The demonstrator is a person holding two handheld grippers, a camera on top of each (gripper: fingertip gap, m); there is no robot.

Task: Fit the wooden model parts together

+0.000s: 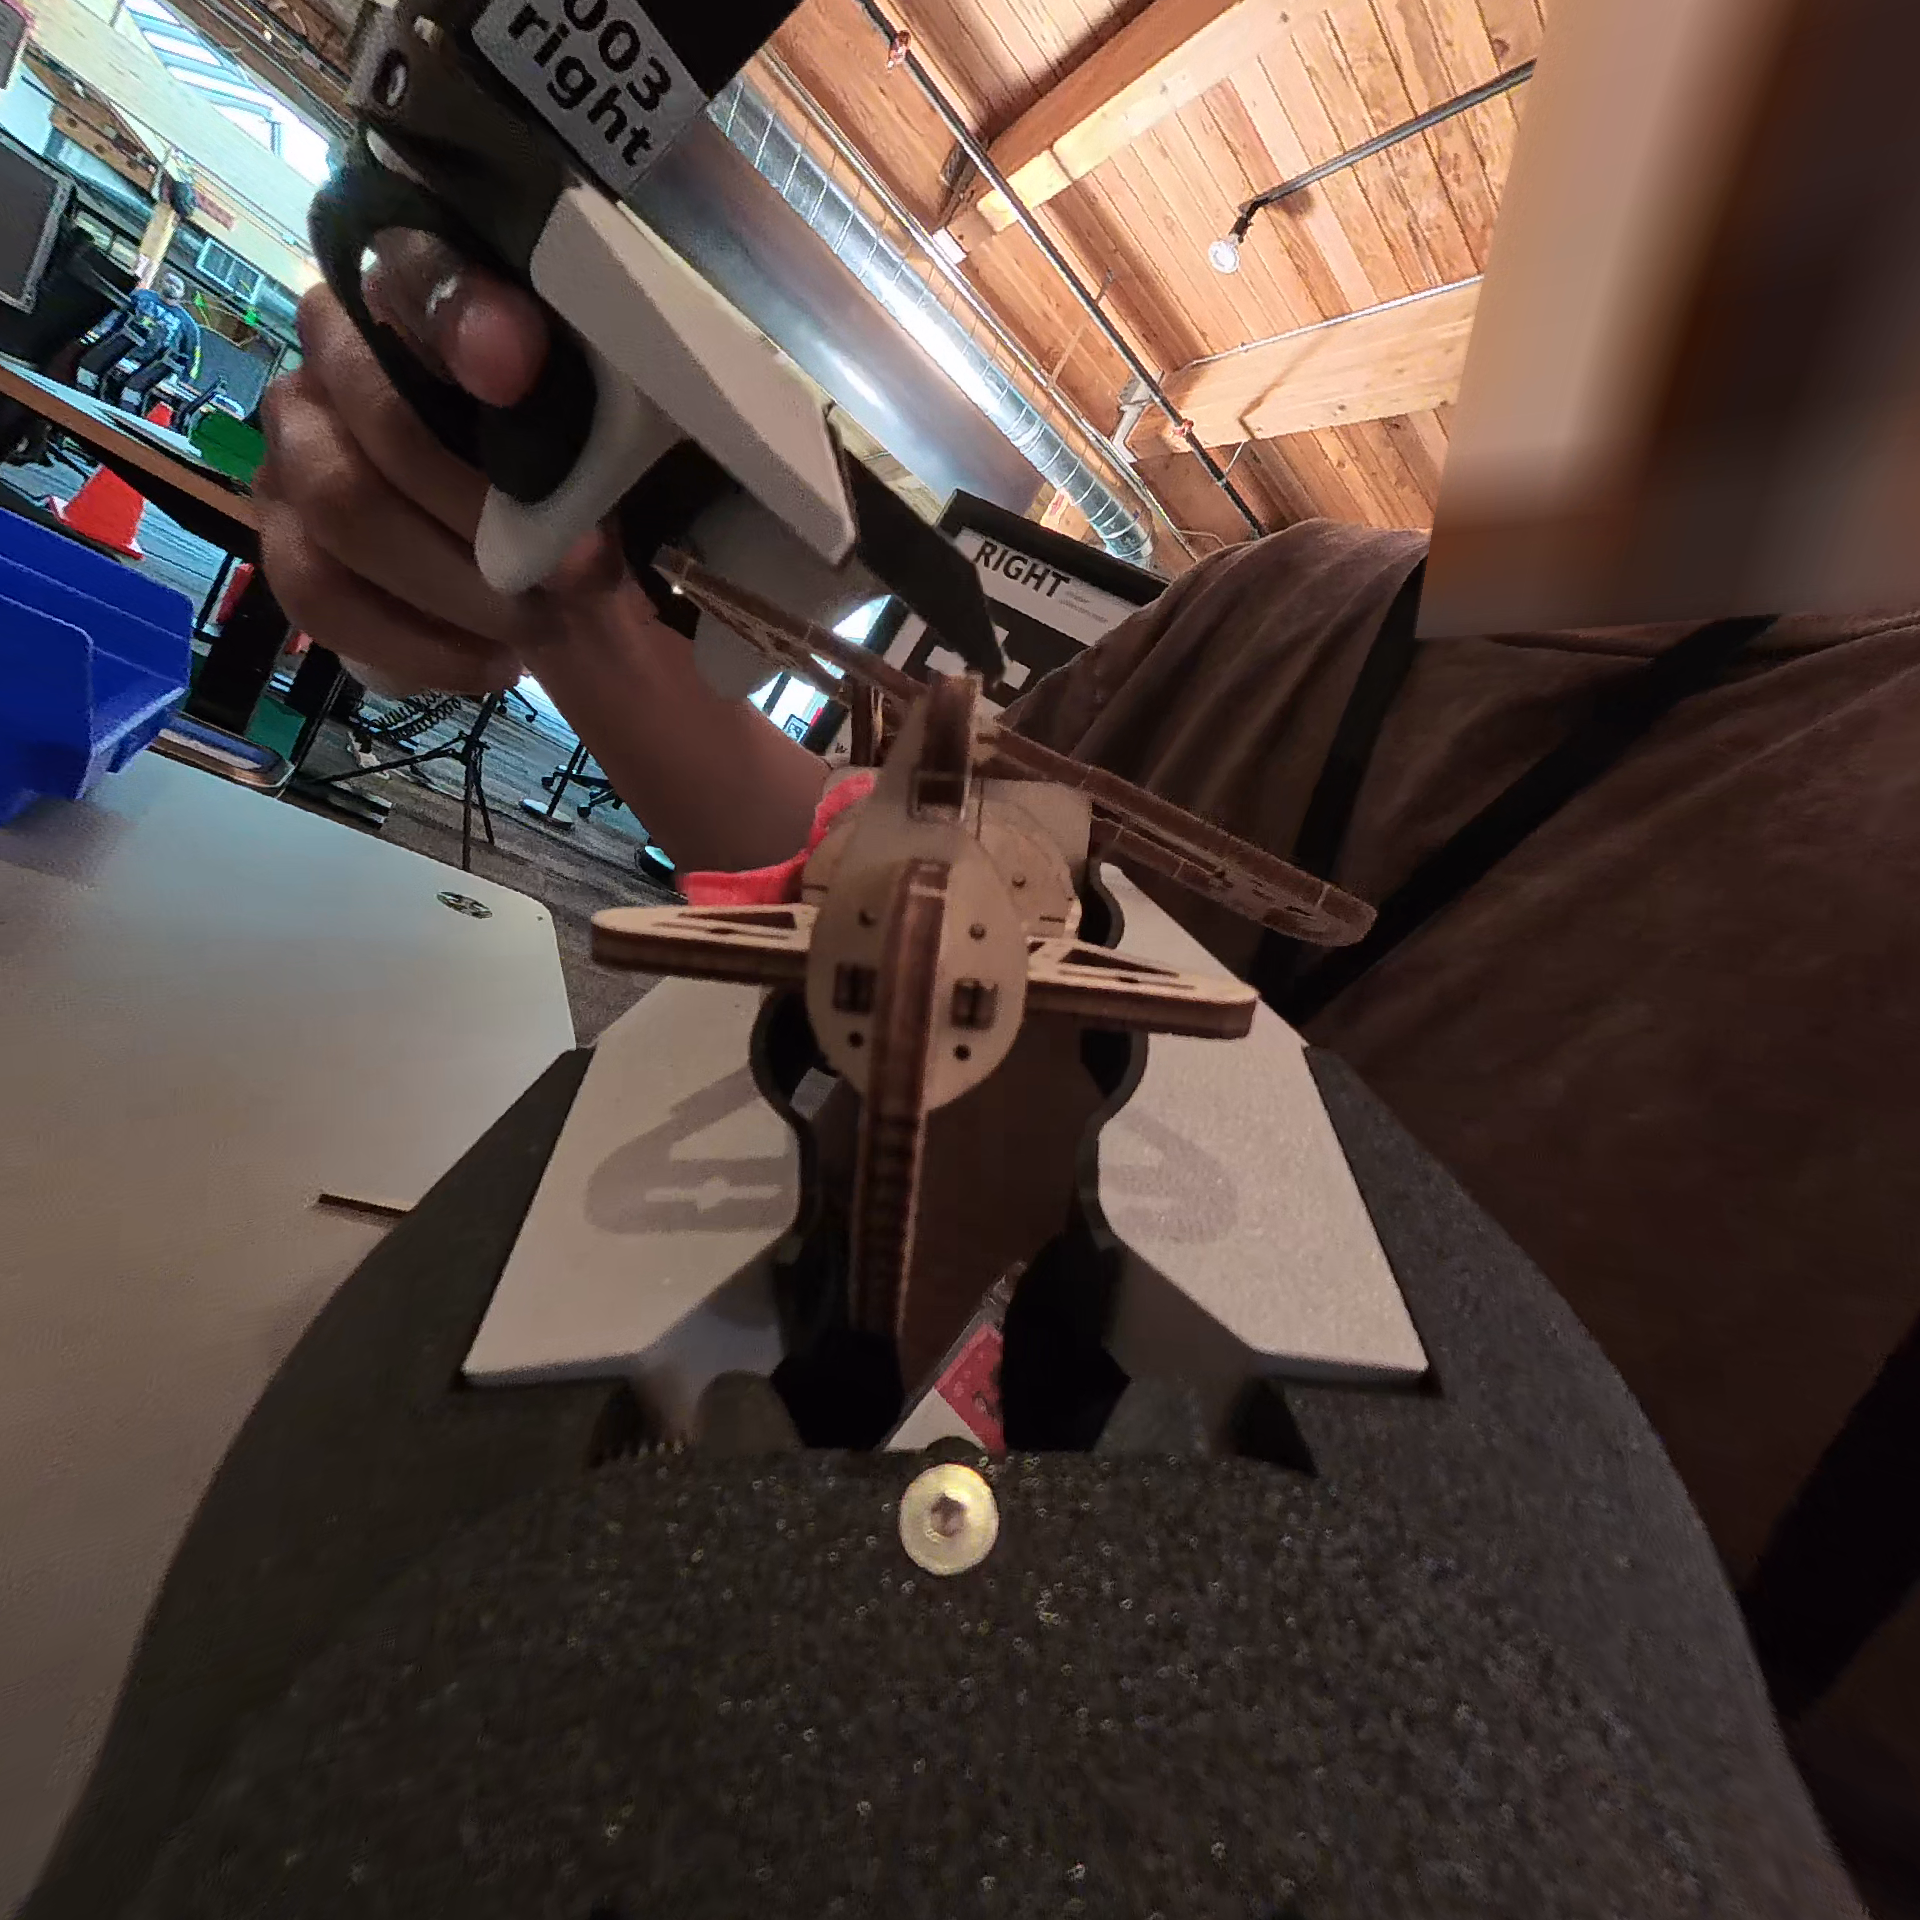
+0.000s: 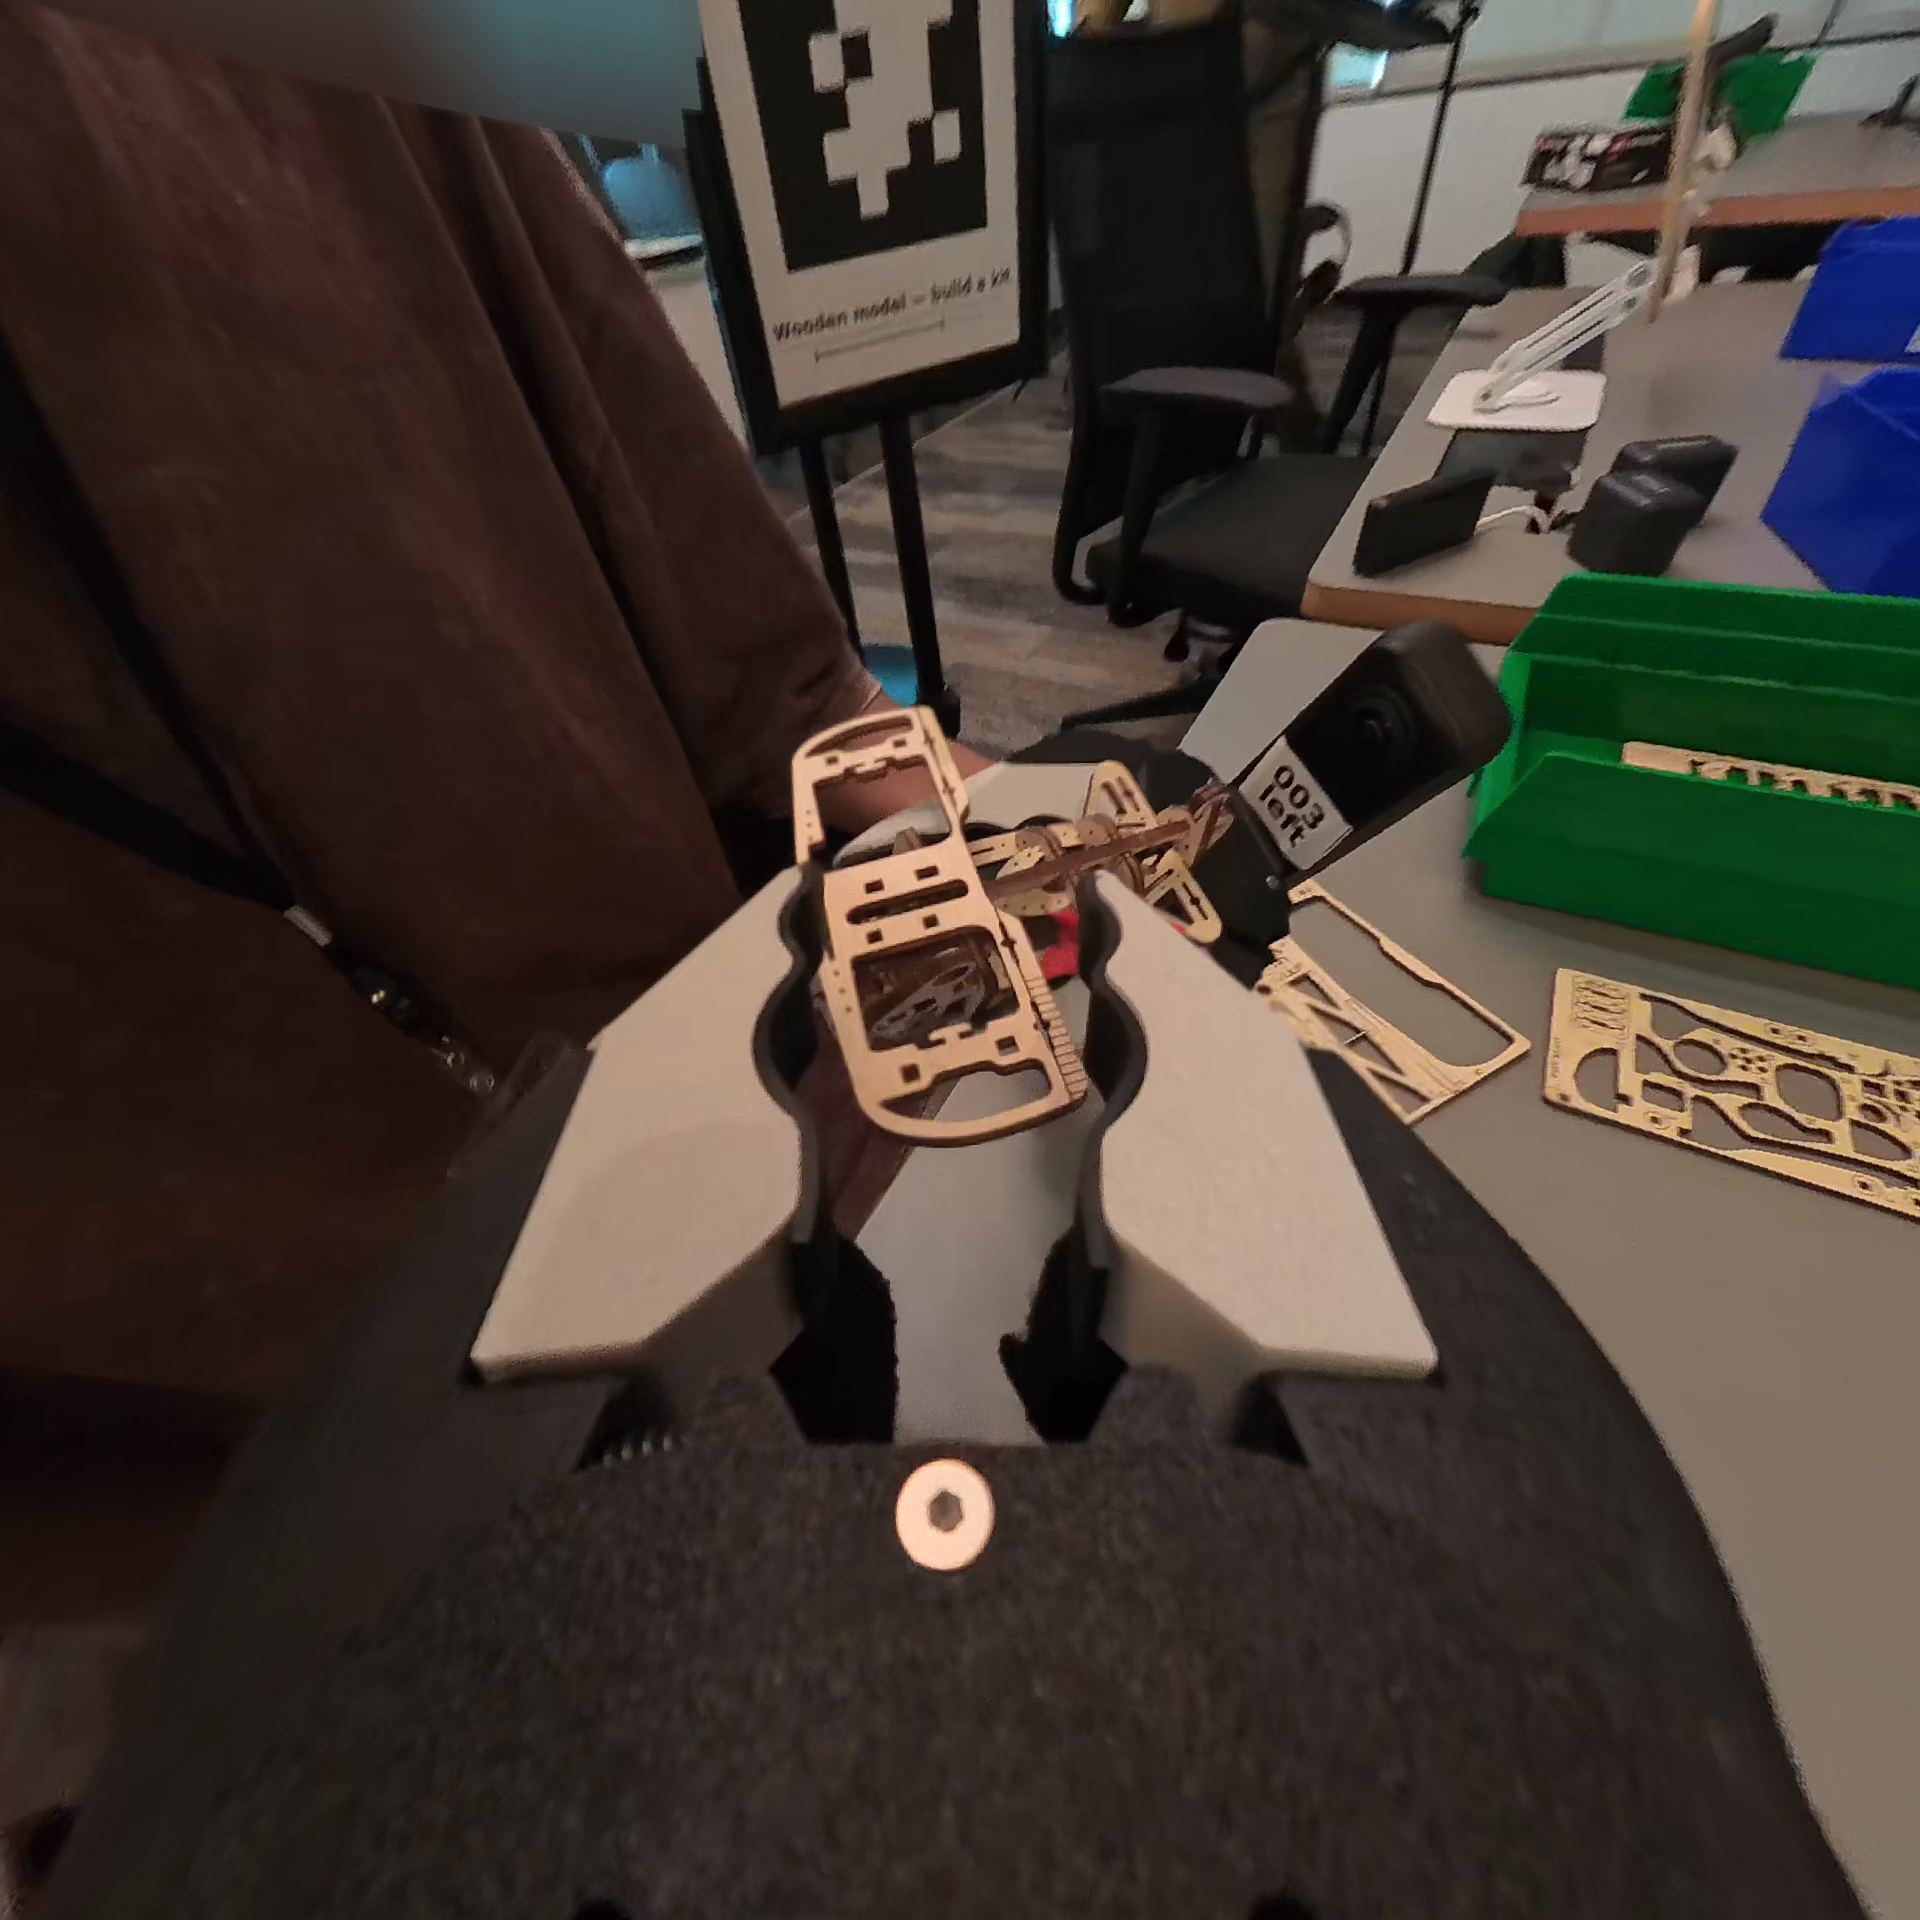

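The green bin runs off the right edge — its wooden strip is cut short.

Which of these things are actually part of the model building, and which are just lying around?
In use:
- pale laser-cut wooden plane model
- left gripper
- right gripper
- flat punched-out wooden part sheets

Lying about:
- green plastic bin
- blue plastic bins
- black office chair

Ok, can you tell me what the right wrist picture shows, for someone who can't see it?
A gripper with two grey fingers holds a wooden model plane by its wing, close to a person in a brown top. To the right, on a grey table, lie flat wooden sheets and a green bin.
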